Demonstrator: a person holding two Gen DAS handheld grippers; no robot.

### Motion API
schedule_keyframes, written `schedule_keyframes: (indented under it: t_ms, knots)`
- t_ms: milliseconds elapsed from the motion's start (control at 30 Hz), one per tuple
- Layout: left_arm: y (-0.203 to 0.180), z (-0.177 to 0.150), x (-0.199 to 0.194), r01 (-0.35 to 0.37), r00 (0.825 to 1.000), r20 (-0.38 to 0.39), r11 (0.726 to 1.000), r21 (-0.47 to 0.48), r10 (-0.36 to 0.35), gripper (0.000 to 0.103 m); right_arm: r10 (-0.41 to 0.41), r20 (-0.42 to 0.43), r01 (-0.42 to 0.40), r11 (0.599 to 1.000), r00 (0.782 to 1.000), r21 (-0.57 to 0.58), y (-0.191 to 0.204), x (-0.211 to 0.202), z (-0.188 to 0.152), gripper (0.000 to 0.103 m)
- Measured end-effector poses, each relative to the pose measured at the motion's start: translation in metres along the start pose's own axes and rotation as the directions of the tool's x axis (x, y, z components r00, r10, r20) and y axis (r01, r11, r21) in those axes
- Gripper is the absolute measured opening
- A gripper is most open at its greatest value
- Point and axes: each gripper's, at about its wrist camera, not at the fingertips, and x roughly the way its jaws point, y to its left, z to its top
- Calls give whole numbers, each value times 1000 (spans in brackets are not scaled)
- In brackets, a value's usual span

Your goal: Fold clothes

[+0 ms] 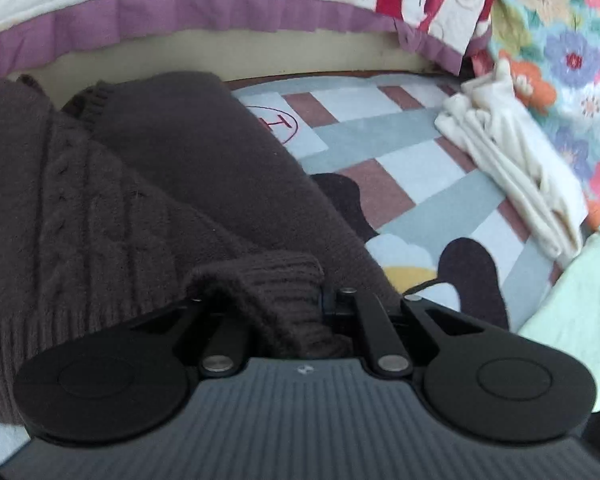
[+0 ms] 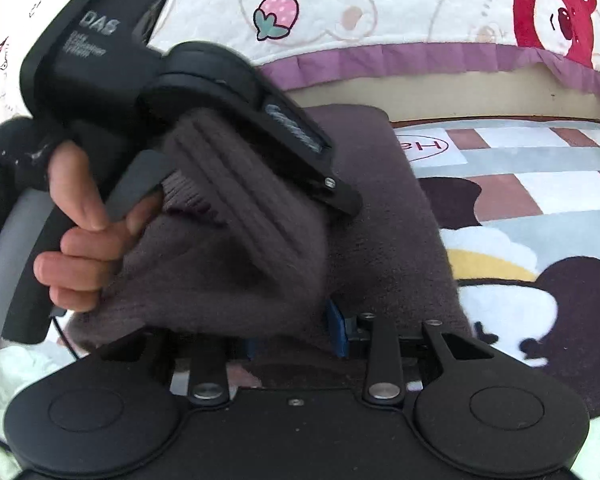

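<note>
A dark brown cable-knit sweater (image 1: 111,184) lies partly folded on a patterned play mat (image 1: 412,148) of grey, white and dusty-pink checks, at the foot of a bed with a purple-frilled cartoon quilt (image 1: 203,12). The left tool (image 1: 300,312) has its jaws closed on a ribbed edge of the knit, a cuff or hem, which bunches up between them; seen from the right wrist, the same black tool (image 2: 300,160) held in a person's hand (image 2: 79,232) carries that ribbed fold up and over the sweater's body. The right tool (image 2: 291,336) stands partly open, its blue-lined fingers (image 2: 334,328) on either side of brown cloth; whether the pads press on it cannot be told.

The job appears to be in its middle stretch: one plain panel of the sweater already lies flat and doubled along the mat, while the cable-knit part remains humped and the gripped edge is not yet laid down. Left to do, by the look of it, are setting that fold flat, squaring the bundle and turning to other garments. A crumpled cream-white garment (image 1: 512,160) waits near a floral blanket (image 1: 568,40).
</note>
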Motion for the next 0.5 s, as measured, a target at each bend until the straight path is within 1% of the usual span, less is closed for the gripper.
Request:
schedule_keyframes:
  t_ms: [100,167,300,367,400,433,467,500]
  knots:
    - [11,-2,0,34,999,-4,999,-35,-34,8,90,-22,-90,996,996,-12,2,-21,2,44]
    - [14,0,4,49,999,-8,997,-61,-49,9,132,-7,-132,991,991,-36,5,-39,1,55]
    - [4,4,10,18,999,-28,999,-27,-18,9,160,60,-159,987,985,-19,5,-67,3,59]
    - [-2,5,11,-7,999,-36,1000,-6,6,9,158,84,-159,987,984,2,3,-67,9,66]
    - [-5,5,11,-18,999,-40,1000,5,18,9,131,82,-132,991,988,5,2,-59,13,66]
    - [-9,5,10,-30,999,-43,999,23,31,9,65,74,-65,998,995,-4,3,-47,17,66]
    - [-13,5,7,-38,998,-47,998,45,41,10,-20,65,22,999,998,-26,4,-33,21,62]
    - [-17,5,4,-45,998,-51,997,69,49,12,-66,63,69,996,996,-48,5,-23,25,53]
